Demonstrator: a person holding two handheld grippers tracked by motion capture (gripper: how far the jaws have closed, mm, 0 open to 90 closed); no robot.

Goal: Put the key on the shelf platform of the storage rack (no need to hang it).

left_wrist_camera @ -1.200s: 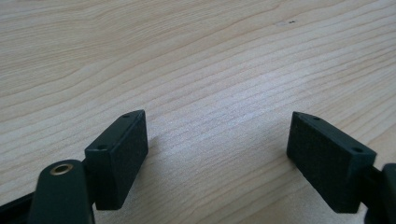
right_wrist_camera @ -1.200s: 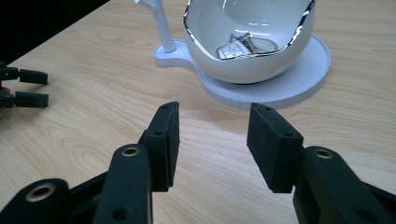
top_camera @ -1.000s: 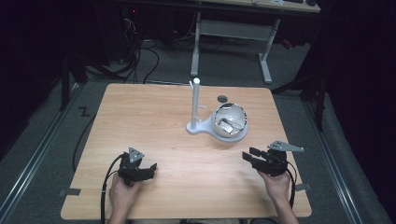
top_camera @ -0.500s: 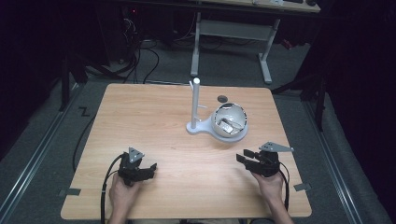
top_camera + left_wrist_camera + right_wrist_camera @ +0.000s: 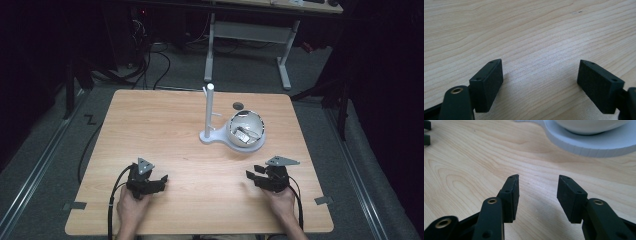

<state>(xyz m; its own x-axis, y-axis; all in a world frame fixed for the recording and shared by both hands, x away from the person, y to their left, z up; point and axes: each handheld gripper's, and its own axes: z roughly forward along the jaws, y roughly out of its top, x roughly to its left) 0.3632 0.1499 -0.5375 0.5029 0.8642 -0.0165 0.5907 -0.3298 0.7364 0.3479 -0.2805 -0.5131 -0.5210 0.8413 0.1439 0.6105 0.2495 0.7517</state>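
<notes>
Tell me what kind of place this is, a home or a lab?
Probably a lab or workshop, not a home: a bare wooden table on grey carpet, cables trailing across the floor behind it, and a height-adjustable desk frame at the back in a dark room.

Dim lab: wooden table [image 5: 165,125], floor cables [image 5: 150,65], adjustable desk frame [image 5: 250,35].

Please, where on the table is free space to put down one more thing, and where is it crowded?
The table is bare on its far left, from the white stand to the left edge, and between the left tongs and right tongs. It is crowded far right of centre, around the stand's base and the bowl.
</notes>
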